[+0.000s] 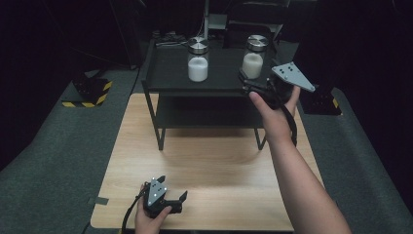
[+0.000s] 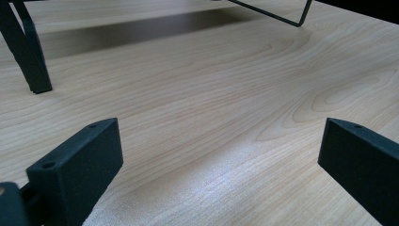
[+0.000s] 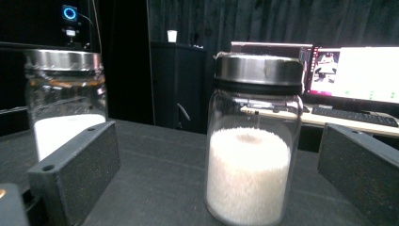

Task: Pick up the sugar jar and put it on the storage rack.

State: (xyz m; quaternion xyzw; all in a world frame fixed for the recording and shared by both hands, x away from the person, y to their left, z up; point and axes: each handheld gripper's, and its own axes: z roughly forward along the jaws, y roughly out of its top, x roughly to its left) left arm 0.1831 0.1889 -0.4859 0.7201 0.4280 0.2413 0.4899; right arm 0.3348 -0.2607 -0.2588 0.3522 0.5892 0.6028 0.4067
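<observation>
The right claw (image 3: 219,174) gapes wide just before the near jar (image 3: 254,141), not touching it. A second jar (image 1: 198,59) shares the shelf (image 1: 170,78) left of it. The left claw (image 1: 175,197) rests wide open, well below the shelf on the worktop (image 1: 219,165).

Table (image 1: 204,165): pale wood grain, smooth, low sheen; shelf rack (image 1: 165,73): black, matt top, thin metal legs; jar (image 3: 254,141) at 12 o'clock of the right gripper (image 3: 219,165): clear glossy glass, brushed metal lid, white grainy contents; gripper jaws: matt black, finely rough plastic.
</observation>
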